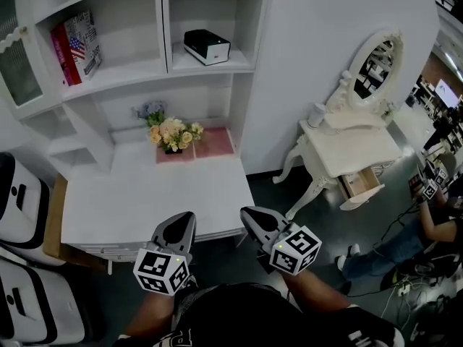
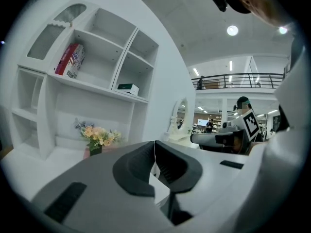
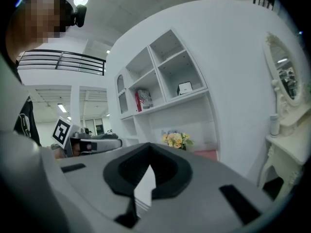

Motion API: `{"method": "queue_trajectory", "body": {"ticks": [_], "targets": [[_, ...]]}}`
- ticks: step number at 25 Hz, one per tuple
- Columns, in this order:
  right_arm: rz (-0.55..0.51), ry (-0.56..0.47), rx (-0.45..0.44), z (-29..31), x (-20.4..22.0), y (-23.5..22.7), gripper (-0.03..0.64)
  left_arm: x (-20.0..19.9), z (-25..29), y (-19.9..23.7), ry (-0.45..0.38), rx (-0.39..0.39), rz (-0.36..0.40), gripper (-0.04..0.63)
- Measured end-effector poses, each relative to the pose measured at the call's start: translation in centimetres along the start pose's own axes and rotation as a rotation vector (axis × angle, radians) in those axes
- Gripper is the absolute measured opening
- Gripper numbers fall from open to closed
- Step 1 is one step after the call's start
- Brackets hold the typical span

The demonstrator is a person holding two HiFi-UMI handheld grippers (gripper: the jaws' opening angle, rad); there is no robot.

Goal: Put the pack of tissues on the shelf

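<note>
the pack of tissues (image 1: 207, 47) already sits in the shelf (image 1: 210, 69) compartment above and right of the flowers (image 1: 172, 134), so the task looks done. books (image 1: 76, 47) fill the compartment above-left of the flowers. the left tool (image 1: 181, 226) and right tool (image 1: 255, 219), below the flowers past the desk (image 1: 145, 194) edge, are closed and empty.

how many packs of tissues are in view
1. The pack of tissues lies in the upper right compartment of the shelf, right of the books. None on the desk below; others could be hidden elsewhere.
</note>
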State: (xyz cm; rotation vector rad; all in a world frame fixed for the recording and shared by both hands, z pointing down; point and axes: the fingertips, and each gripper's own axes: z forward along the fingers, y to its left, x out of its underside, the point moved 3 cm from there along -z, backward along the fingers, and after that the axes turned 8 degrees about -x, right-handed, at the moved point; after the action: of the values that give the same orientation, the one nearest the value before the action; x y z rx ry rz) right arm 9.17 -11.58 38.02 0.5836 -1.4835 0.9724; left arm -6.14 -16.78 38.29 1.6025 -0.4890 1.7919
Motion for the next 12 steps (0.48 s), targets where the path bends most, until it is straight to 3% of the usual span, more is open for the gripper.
{"method": "queue_trajectory", "body": {"ticks": [12], "targets": [[0.016, -0.037, -0.028, -6.2, 1.1, 1.3, 0.008, 1.3, -2.7, -5.9, 0.013, -0.043, 0.029, 0.015]]}}
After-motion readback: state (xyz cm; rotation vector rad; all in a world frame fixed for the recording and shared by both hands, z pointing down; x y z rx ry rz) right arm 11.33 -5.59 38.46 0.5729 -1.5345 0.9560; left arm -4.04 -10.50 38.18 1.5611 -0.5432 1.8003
